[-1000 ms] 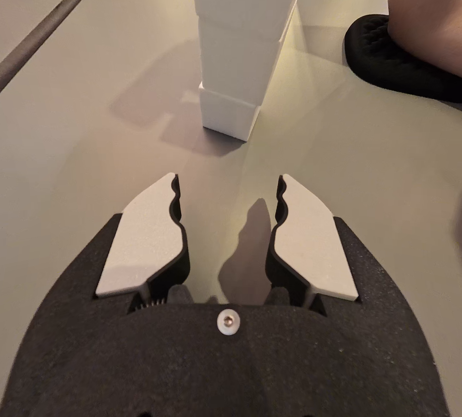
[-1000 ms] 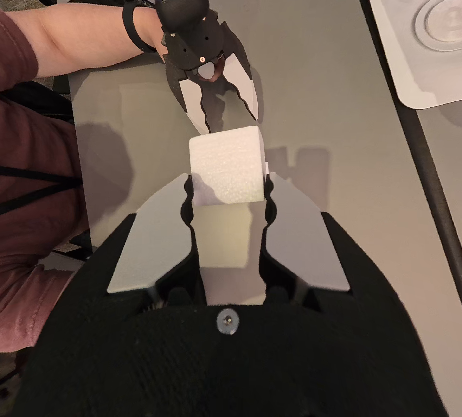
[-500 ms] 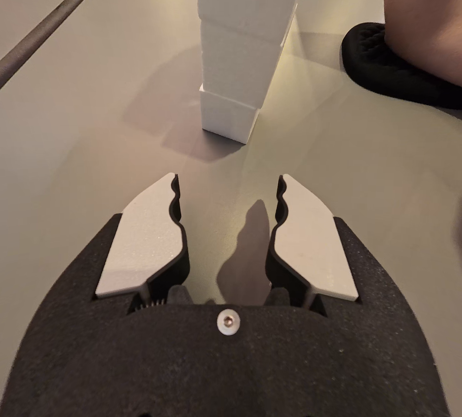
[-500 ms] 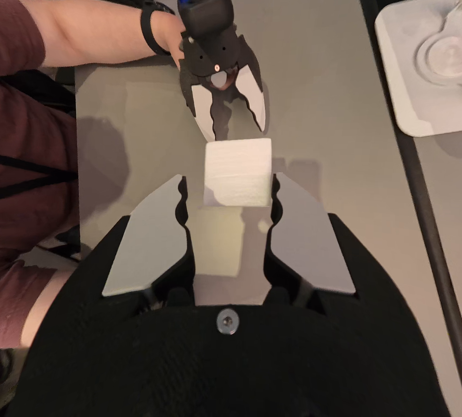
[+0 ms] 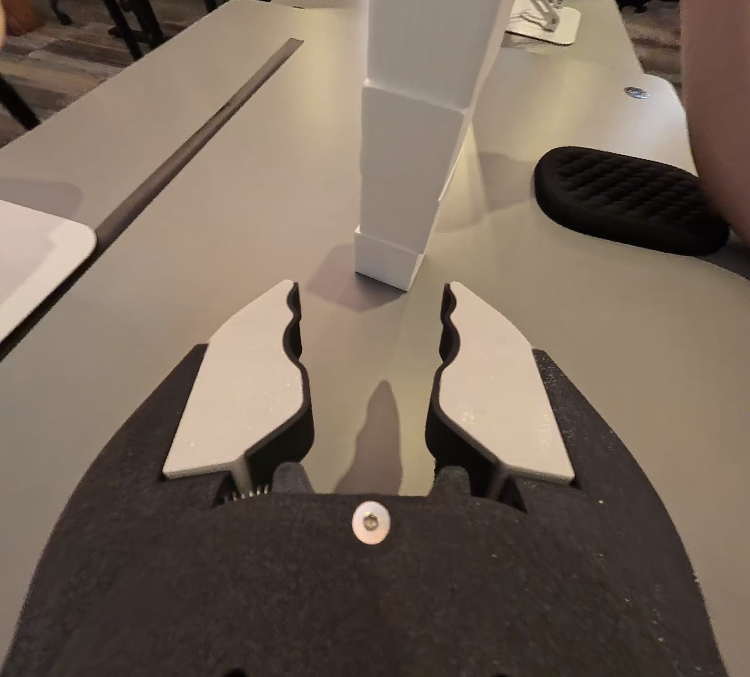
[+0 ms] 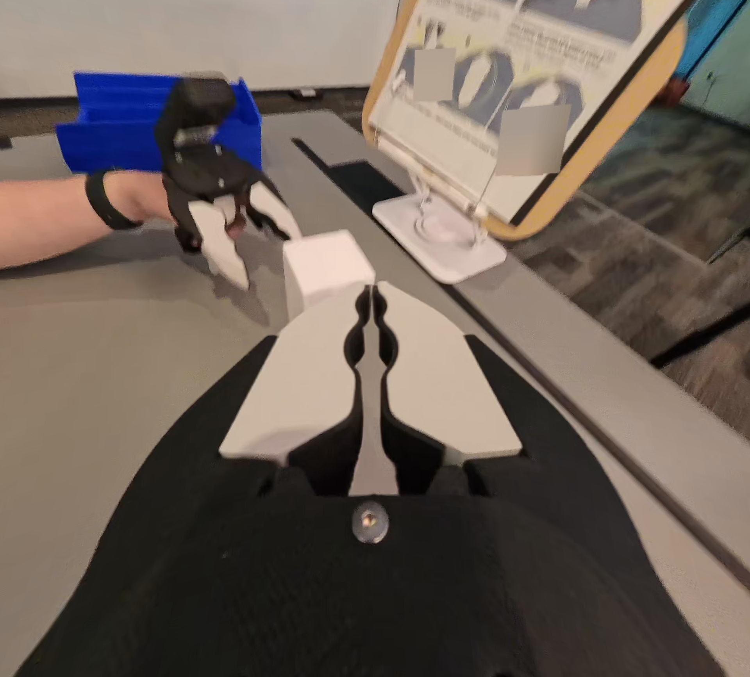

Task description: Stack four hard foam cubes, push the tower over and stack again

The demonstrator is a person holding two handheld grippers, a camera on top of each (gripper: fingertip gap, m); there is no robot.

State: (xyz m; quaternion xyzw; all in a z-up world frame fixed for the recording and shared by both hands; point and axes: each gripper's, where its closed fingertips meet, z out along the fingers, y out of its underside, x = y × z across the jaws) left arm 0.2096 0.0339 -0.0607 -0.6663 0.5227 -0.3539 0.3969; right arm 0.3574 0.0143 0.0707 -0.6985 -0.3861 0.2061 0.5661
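A tower of white foam cubes (image 5: 410, 138) stands upright on the grey table (image 5: 182, 292), slightly staggered. My left gripper (image 5: 371, 286) is open and empty, low over the table just short of the bottom cube (image 5: 385, 262). It also shows in the right wrist view (image 6: 266, 256), open, on the far side of the tower. In the right wrist view the top cube (image 6: 328, 262) lies just beyond and left of my right gripper (image 6: 372, 288). My right gripper is shut, pads together with nothing between them.
A black padded wrist rest (image 5: 629, 203) and a person's arm (image 5: 722, 69) lie right of the tower. A blue bin (image 6: 121, 122) stands behind. A framed board on a white stand (image 6: 438, 248) sits across a dark seam (image 5: 195, 142). Some 20 cm of space lies between my two pairs of fingers. The top cube (image 6: 328, 262) is about 7 cm from my right fingertips and 15 cm from my left.
My right gripper drew back from the top cube it straddled, tilted up to level and closed on air. My left gripper tilted up, its jaws narrowed a little. The tower stayed standing.
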